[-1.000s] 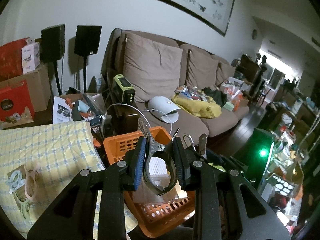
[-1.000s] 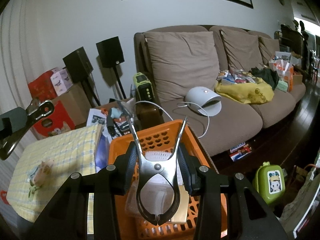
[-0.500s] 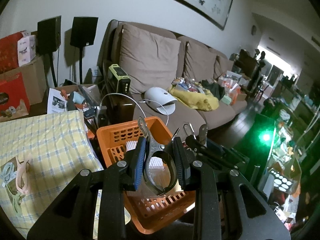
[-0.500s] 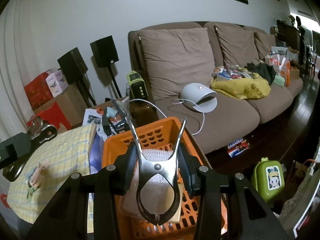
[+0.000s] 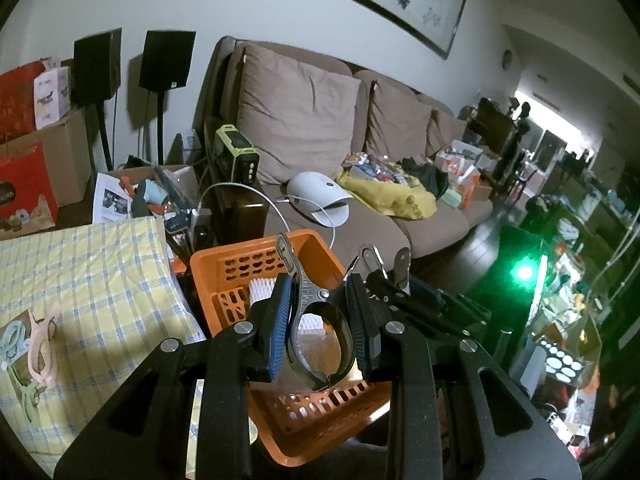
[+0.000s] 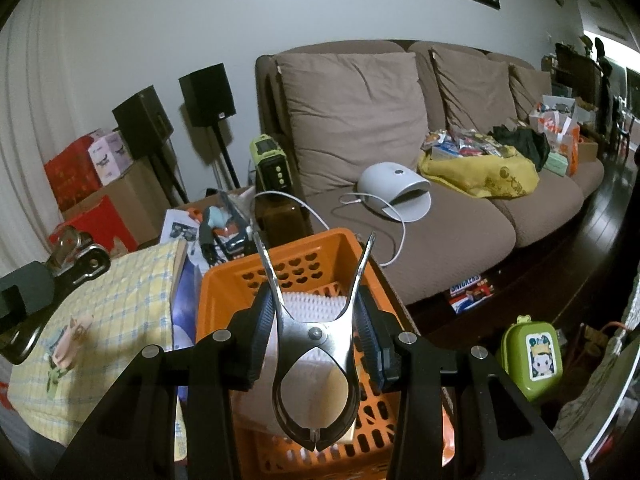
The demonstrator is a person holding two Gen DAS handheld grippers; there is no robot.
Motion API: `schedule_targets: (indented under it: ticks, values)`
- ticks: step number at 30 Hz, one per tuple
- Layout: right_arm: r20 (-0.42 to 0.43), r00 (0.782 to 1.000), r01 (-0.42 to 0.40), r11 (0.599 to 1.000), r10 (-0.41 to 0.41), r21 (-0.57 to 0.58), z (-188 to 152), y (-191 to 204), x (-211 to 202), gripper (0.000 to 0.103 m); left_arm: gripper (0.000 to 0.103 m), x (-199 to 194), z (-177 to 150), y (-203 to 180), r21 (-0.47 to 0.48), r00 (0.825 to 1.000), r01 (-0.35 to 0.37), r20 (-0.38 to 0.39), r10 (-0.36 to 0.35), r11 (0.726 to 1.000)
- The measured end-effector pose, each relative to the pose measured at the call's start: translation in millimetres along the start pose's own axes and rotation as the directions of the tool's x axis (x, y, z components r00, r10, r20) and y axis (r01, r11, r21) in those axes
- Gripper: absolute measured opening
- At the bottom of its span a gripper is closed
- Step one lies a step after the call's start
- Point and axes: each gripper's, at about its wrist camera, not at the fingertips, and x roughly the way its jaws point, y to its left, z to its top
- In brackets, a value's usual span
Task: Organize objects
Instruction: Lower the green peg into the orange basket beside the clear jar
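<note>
In the left wrist view, my left gripper [image 5: 318,308] is shut on a metal spring clip [image 5: 310,300], held over the orange basket [image 5: 240,258]. The basket holds a white bristled brush [image 5: 262,288] and a clear packet. In the right wrist view, my right gripper [image 6: 316,320] is shut on a second metal spring clip [image 6: 314,336], its handles pointing up, above the same orange basket [image 6: 224,280]. That second clip and its fingers [image 5: 384,276] show just right of my left gripper. The left gripper's clip [image 6: 78,256] shows at the far left edge of the right wrist view.
A yellow checked cloth [image 5: 88,280] left of the basket carries pastel plastic clips [image 5: 40,340]. Behind stand a brown sofa [image 5: 300,120] with a white dome device [image 5: 320,196] and a yellow bag [image 5: 392,200], two black speakers, and cardboard boxes. A green case [image 6: 532,356] sits on the floor.
Both grippers keep hold of their clips over the basket. The views have drifted only slightly; nothing was taken or let go.
</note>
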Motion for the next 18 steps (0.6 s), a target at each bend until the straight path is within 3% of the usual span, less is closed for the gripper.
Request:
schedule_targets:
  ticks: [18]
  values:
    - [-0.024, 1.0, 0.007, 1.0, -0.007, 0.005, -2.2, -6.0, 5.6, 0.041, 0.026, 14.2, -10.6, 2.2, -0.027, 0.998, 0.032, -0.057, -0.034, 0.999]
